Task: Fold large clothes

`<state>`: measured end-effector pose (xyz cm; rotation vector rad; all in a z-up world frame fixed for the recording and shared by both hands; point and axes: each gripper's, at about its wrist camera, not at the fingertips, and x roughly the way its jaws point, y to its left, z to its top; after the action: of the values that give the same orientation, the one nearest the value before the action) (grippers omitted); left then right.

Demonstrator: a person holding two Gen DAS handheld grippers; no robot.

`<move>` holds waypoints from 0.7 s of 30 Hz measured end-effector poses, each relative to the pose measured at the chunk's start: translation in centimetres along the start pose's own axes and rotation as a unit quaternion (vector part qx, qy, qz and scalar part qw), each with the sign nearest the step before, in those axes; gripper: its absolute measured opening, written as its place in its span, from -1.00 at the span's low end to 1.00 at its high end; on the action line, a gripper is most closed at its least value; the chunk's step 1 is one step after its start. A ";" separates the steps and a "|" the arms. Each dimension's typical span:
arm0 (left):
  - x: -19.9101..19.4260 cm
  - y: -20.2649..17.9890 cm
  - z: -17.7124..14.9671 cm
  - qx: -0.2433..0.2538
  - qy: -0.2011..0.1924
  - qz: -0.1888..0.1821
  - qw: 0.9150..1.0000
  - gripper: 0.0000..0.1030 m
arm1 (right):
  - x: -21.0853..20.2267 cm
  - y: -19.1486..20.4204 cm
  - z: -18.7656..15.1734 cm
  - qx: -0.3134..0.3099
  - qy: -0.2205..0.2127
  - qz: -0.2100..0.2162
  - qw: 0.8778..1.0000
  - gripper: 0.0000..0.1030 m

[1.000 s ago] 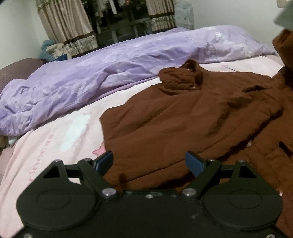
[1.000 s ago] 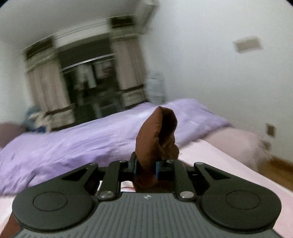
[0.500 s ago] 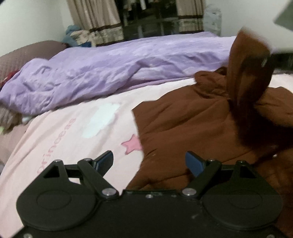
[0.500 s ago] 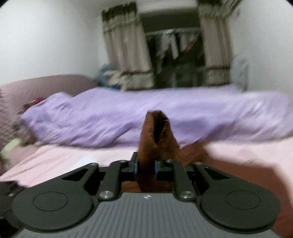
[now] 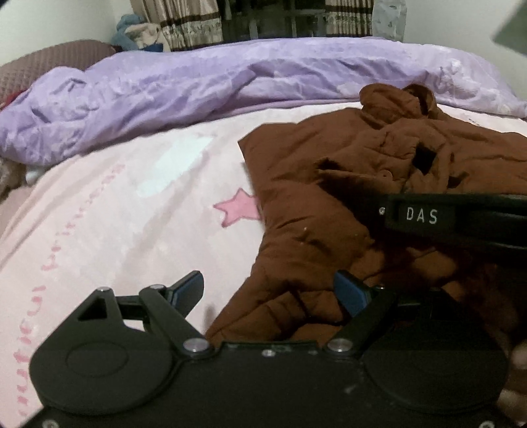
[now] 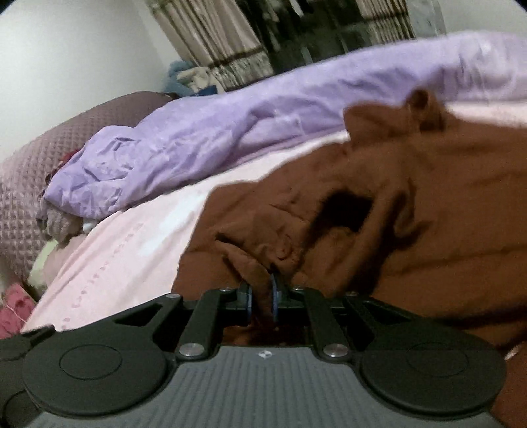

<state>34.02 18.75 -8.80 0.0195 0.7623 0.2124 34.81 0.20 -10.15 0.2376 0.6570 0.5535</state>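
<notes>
A large brown jacket [image 5: 346,184] lies crumpled on the pink bed sheet [image 5: 115,214], its collar toward the far side. My left gripper [image 5: 268,289] is open and empty, low over the jacket's near left edge. My right gripper [image 6: 262,298] is shut on a fold of the brown jacket [image 6: 378,214] and holds it down against the garment's body. The right gripper's body also shows in the left wrist view [image 5: 454,220], crossing in from the right over the jacket.
A rumpled purple duvet [image 5: 230,85] lies along the far side of the bed. A quilted mauve headboard [image 6: 39,158] stands at the left. Curtains [image 5: 187,23] hang at the back. Pink sheet shows left of the jacket.
My right gripper has carried the pinched jacket fold from high in the air leftward and down onto the jacket's body. My left gripper has shifted left along the jacket's edge, still open.
</notes>
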 end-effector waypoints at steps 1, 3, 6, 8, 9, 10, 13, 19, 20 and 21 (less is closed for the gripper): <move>0.0 0.1 0.0 -0.002 -0.001 -0.002 1.000 0.74 | 0.1 0.2 -0.1 -0.001 -0.003 -0.002 1.000 -0.80; -0.1 0.4 0.1 -0.008 -0.002 -0.005 1.000 0.74 | -0.7 1.0 0.1 -0.011 -0.015 -0.005 1.000 -0.81; -0.5 0.3 0.4 -0.005 -0.008 -0.006 1.000 0.71 | -3.0 2.7 0.5 -0.013 -0.052 -0.001 0.999 -0.81; -0.7 0.1 0.4 -0.002 -0.010 -0.005 1.000 0.71 | -4.7 4.0 1.2 -0.020 -0.088 0.000 0.996 -0.81; -0.8 0.1 0.4 -0.002 -0.010 -0.005 1.000 0.71 | -5.2 4.6 1.6 -0.022 -0.101 0.001 0.995 -0.81; -0.8 0.1 0.4 -0.003 -0.010 -0.005 1.000 0.71 | -5.2 5.1 1.9 -0.025 -0.103 0.004 0.994 -0.81; -0.5 0.2 0.3 -0.006 -0.006 -0.007 1.000 0.72 | -3.4 5.6 1.6 -0.027 -0.080 -0.014 0.996 -0.81; 0.6 -0.1 0.2 -0.011 0.001 -0.001 1.000 0.76 | 1.2 2.4 -0.8 0.016 -0.004 -0.024 1.000 -0.76; 0.6 -0.2 0.2 -0.011 -0.002 0.002 1.000 0.76 | 1.1 2.3 -0.7 0.019 -0.003 -0.022 1.000 -0.66; 0.5 -0.3 0.2 -0.011 -0.003 0.005 1.000 0.74 | 0.9 2.5 -0.4 0.016 0.000 -0.019 1.000 -0.56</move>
<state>34.59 18.61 -9.00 0.0027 0.7538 0.2293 34.12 2.85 -9.98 0.2542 0.6688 0.5064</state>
